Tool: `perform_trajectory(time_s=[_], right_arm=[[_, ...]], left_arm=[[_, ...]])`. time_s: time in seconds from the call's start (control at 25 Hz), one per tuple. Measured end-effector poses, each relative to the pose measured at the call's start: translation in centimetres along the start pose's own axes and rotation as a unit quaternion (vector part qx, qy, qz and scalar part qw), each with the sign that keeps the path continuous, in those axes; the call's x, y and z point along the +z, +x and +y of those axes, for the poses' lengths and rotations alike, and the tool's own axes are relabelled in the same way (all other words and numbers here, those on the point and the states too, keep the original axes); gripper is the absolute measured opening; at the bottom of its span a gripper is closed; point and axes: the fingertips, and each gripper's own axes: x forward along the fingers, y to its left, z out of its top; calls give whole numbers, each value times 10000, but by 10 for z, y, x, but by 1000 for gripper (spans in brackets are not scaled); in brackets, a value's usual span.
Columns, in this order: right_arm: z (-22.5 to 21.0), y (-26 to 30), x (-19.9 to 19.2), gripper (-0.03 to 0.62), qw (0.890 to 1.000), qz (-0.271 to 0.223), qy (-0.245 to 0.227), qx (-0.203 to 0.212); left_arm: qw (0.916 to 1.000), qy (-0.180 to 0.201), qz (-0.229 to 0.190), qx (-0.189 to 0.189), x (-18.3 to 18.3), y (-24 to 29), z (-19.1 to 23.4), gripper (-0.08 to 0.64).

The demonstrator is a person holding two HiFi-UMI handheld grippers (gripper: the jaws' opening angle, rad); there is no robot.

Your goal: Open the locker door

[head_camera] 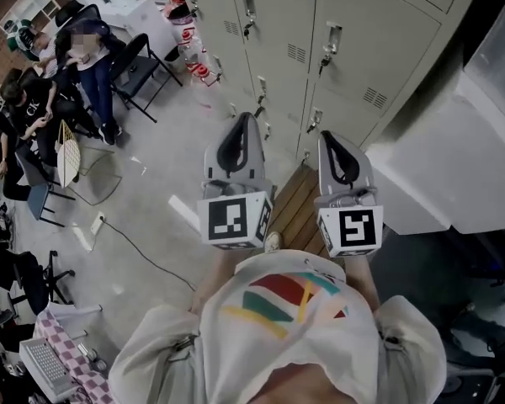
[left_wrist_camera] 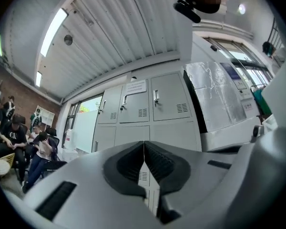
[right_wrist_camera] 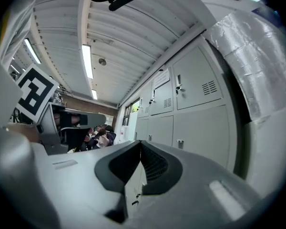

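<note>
Several pale grey metal lockers (head_camera: 353, 32) with small key handles stand ahead, every door shut. Held side by side and pointing toward them without touching are the left grey hand-held gripper (head_camera: 246, 120) and the right grey hand-held gripper (head_camera: 328, 137), each with jaws pressed together, holding nothing.

We see a grey floor (head_camera: 151, 217) with a thin black cable (head_camera: 143, 252) lying on it. Black chairs (head_camera: 143, 61) stand on the floor. One wall (left_wrist_camera: 24, 97) is red brick. Grey lockers (head_camera: 303, 40) fill another side, with a bright window (left_wrist_camera: 83, 123) beside them. Long lights (left_wrist_camera: 52, 27) shine on the ribbed ceiling (left_wrist_camera: 114, 32)
</note>
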Motion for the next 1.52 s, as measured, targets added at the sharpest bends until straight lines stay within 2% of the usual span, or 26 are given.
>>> perform_trajectory(time_s=[0.24,0.44,0.6,0.84,1.08,1.28,1.36,1.52], right_arm=[[20,67,3,5,9999,-55,-122,0],[25,92,-9,5,9999,-26,-97,5],[20,105,-20,5,9997,131,-42,-180],[14,117,-22,5,9994,227,-146,-206],[-5,126,-16,5,9994,115,-141,-301],[-26,130,-8,5,9994,36,-24,-342],[-38,128,-4,5,9993,-33,8,-376],[-70,131,23,5,9974,-246,-409,-537]], left_arm=[[10000,24,79,-56,-15,43,50,15],[9998,23,79,-158,-21,62,75,15],[9995,-70,128,-272,-24,78,83,15],[9981,-153,243,-538,-31,100,70,15],[9977,-144,274,-610,-30,114,53,15],[9944,-609,337,-801,-29,131,32,15],[9943,-626,241,-832,-24,139,21,15],[9925,-491,-84,-1117,1,158,-4,17]])
